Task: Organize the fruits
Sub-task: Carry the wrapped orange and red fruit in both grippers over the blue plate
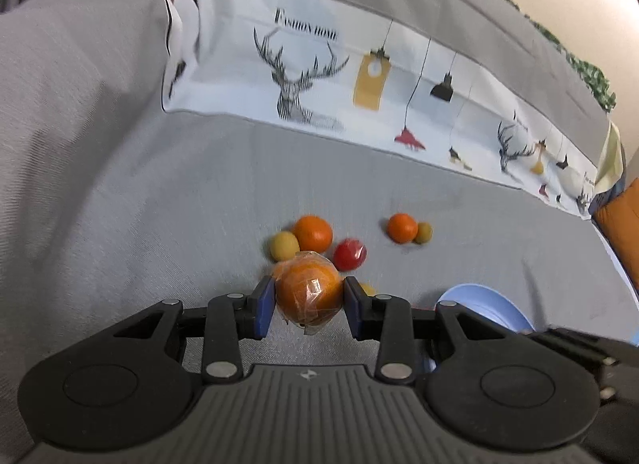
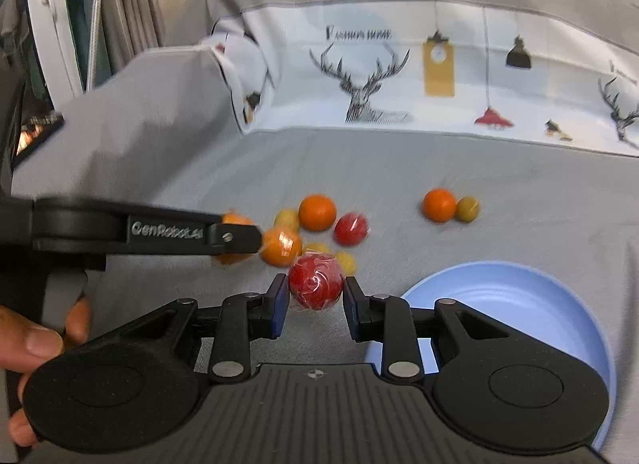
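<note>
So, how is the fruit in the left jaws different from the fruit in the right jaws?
The orange in the left gripper is orange and looks bigger, touching both pads. The red fruit in the right gripper is red and looks smaller; I cannot tell if the jaws pinch it. Both are round and wrapped in clear film.

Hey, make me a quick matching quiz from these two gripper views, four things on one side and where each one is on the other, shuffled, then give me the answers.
Things:
1. wrapped orange
2. wrapped red fruit
3. blue bowl
4. small orange with an olive-yellow fruit

Places:
A. lying on the grey cloth, apart to the right of the main cluster
B. between the left gripper's pads
C. on the cloth at lower right
D. between the right gripper's pads

Pairs: 1-B, 2-D, 3-C, 4-A
</note>
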Demonstrator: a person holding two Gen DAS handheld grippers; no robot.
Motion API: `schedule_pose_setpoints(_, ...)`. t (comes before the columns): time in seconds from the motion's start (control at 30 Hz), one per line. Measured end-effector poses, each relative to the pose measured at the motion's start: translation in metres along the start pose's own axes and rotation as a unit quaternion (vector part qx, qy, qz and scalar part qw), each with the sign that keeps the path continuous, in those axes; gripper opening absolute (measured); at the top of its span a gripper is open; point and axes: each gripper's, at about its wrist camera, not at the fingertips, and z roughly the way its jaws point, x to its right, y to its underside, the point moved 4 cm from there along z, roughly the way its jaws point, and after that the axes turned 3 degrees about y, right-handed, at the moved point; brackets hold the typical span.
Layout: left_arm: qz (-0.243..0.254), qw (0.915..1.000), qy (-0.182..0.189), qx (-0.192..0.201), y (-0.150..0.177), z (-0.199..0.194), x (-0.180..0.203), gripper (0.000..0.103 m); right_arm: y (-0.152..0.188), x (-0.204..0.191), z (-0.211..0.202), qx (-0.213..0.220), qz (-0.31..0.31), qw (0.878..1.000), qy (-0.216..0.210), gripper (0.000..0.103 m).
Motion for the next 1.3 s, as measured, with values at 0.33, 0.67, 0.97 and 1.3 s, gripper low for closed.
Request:
schedule_pose_setpoints(0.33, 0.053, 0.9982, 0.022, 0.019, 0.012, -0.029, 0.033, 0.041, -0.006, 0.058, -0.081, 0.046, 0.022, 0.999, 0.02, 0.031)
schedule_pose_setpoints(0.67, 0.118, 0.9926, 0.022, 0.022, 0.04, -0.033, 0.084, 0.041, 0.025, 0.105, -0.095, 0.061, 0.067, 0.994, 0.06, 0.031)
schedule_pose_setpoints(0.97, 0.137, 0.9895, 0.043, 0.019, 0.05, -0.019, 0.097, 0.041, 0.032, 0.104, -0.079, 0.038, 0.069, 0.995, 0.067, 0.031)
schedule_pose_setpoints(1.3, 0.15, 0.9863, 0.068, 0.009, 0.06, -0.004, 0.11, 0.041, 0.032, 0.106, -0.074, 0.032, 0.069, 0.994, 0.077, 0.031)
